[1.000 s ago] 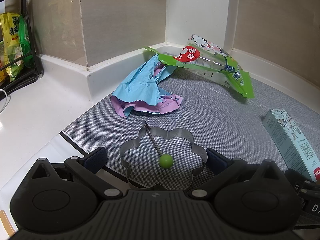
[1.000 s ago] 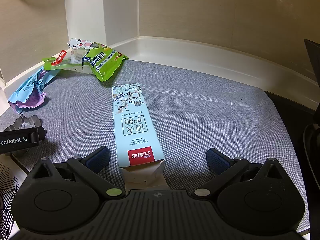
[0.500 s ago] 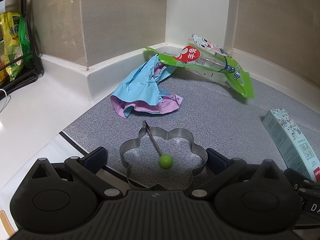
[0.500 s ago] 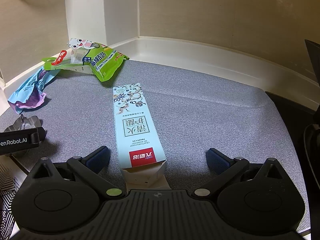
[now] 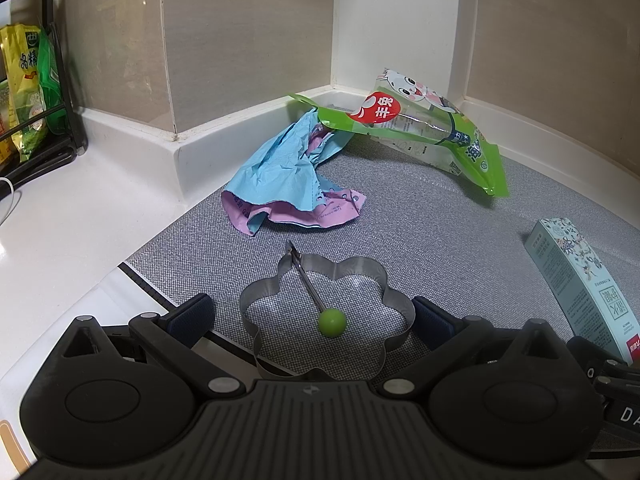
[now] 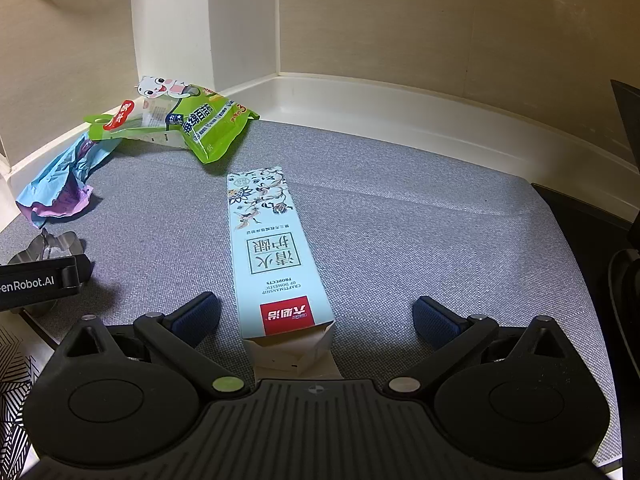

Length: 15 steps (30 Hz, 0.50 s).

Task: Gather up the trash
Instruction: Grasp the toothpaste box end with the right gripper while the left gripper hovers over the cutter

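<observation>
A pale blue toothpaste box lies flat on the grey mat, its opened end between the wide-apart fingers of my right gripper, which is open. The same box shows at the right of the left wrist view. My left gripper is open around a flower-shaped metal ring with a green-knobbed handle. Beyond it lie a crumpled blue and pink wrapper and a green snack bag in the corner. Both also appear in the right wrist view, the wrapper and the bag.
The grey mat covers the counter up to a white raised ledge and beige walls. A black rack with yellow and green packets stands far left. A dark object sits at the mat's right edge.
The toothpaste box sits slightly further right between the right gripper's fingers as that gripper shifted a little. The left gripper view is unchanged.
</observation>
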Available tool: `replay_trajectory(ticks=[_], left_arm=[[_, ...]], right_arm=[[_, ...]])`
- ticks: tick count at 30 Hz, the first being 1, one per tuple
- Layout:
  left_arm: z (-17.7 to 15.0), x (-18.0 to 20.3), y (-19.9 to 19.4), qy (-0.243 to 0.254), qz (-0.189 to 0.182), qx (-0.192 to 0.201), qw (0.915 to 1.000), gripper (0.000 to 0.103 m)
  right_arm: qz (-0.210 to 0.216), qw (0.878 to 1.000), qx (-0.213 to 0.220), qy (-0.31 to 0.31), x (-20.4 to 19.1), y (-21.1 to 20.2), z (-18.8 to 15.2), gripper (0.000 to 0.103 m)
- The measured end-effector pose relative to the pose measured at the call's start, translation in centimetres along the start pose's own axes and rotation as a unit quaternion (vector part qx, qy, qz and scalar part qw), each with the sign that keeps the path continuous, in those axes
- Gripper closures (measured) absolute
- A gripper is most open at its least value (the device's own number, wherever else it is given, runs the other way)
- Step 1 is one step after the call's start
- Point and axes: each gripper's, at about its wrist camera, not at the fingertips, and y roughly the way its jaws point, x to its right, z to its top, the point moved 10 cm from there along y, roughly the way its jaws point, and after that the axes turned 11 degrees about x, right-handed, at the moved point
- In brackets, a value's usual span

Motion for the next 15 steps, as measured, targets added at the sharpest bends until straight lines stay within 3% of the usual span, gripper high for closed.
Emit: replay_trajectory(ticks=[15], left_arm=[[0.11,0.05,0.13,0.002,0.005,0.000,1.0000,0.000]], right_arm=[[0.000,1.000,0.000,0.001,-0.05,0.02,-0.06,0.000]])
